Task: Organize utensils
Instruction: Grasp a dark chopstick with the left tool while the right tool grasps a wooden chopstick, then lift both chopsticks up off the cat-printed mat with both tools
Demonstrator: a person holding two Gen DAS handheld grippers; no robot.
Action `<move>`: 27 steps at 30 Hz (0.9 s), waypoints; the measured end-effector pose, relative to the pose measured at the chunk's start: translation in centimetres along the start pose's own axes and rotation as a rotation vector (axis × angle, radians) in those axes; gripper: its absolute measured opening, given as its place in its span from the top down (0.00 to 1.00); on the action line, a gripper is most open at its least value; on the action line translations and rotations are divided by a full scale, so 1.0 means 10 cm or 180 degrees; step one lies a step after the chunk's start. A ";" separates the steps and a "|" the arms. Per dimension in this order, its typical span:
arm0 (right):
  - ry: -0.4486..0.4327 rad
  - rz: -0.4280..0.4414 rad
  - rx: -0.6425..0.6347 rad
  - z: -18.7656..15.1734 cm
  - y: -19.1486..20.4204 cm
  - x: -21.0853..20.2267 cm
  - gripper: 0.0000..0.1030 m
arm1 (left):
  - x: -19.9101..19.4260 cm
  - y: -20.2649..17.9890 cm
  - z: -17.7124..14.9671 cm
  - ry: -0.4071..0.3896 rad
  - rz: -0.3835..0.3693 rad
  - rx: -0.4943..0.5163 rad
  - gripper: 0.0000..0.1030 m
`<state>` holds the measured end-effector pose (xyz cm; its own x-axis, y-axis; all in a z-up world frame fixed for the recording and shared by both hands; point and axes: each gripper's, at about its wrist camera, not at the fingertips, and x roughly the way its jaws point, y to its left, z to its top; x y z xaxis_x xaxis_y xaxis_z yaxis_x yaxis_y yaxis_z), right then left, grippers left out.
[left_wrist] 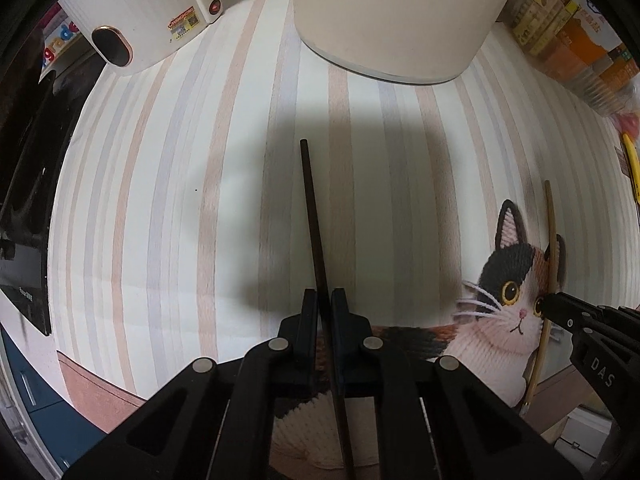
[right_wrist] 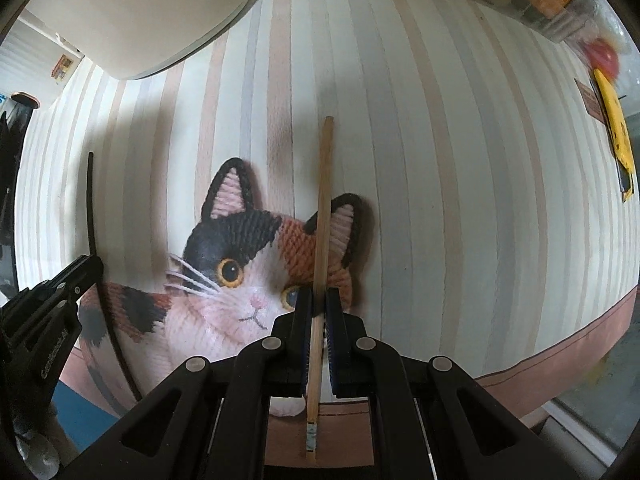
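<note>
My left gripper [left_wrist: 324,294] is shut on a black chopstick [left_wrist: 312,208] that points forward above the striped tablecloth. My right gripper [right_wrist: 318,294] is shut on a light wooden chopstick [right_wrist: 324,184] that points forward over the printed cat. In the left wrist view the right gripper [left_wrist: 556,300] and its wooden chopstick [left_wrist: 551,224] show at the right. In the right wrist view the left gripper [right_wrist: 94,266] and its black chopstick [right_wrist: 91,200] show at the left. A cream cylindrical container [left_wrist: 396,16] stands at the far middle of the table.
A white appliance with a dark oval button [left_wrist: 148,20] stands at the back left. Boxes and jars [left_wrist: 576,36] line the back right. A yellow object [right_wrist: 614,128] lies at the right. The striped tablecloth [left_wrist: 160,184] has a pink border along the table's front edge [right_wrist: 560,360].
</note>
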<state>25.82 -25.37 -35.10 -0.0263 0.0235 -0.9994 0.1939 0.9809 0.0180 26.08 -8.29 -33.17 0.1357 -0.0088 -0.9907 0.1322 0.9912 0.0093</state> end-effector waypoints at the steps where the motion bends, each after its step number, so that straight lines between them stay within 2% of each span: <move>1: -0.0002 -0.0024 -0.0010 0.01 0.02 0.00 0.93 | 0.01 0.00 0.00 -0.0001 0.0003 0.0005 0.95; 7: -0.0004 -0.0062 -0.0027 0.06 0.11 0.14 0.93 | 0.02 -0.07 0.02 -0.0005 0.0017 0.0022 0.95; 14: -0.0033 -0.0105 -0.0045 0.13 0.21 0.13 0.93 | 0.01 -0.07 0.03 -0.0033 0.0012 0.0039 0.95; 17: -0.0080 -0.0043 0.0006 0.13 0.15 0.09 0.93 | -0.01 -0.06 0.04 -0.0050 0.0035 0.0013 0.97; 20: -0.0189 0.0042 0.0081 0.13 0.06 -0.01 0.94 | -0.20 -0.02 0.04 -0.0220 0.0043 -0.0006 0.97; 27: -0.0720 0.0150 0.0128 0.20 -0.02 -0.58 0.94 | -0.87 0.01 0.05 -0.0740 0.0040 -0.0004 0.97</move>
<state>27.87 -26.12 -29.32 0.2033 0.0208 -0.9789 0.2287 0.9711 0.0682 25.42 -8.22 -24.52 0.3599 -0.0266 -0.9326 0.1278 0.9916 0.0210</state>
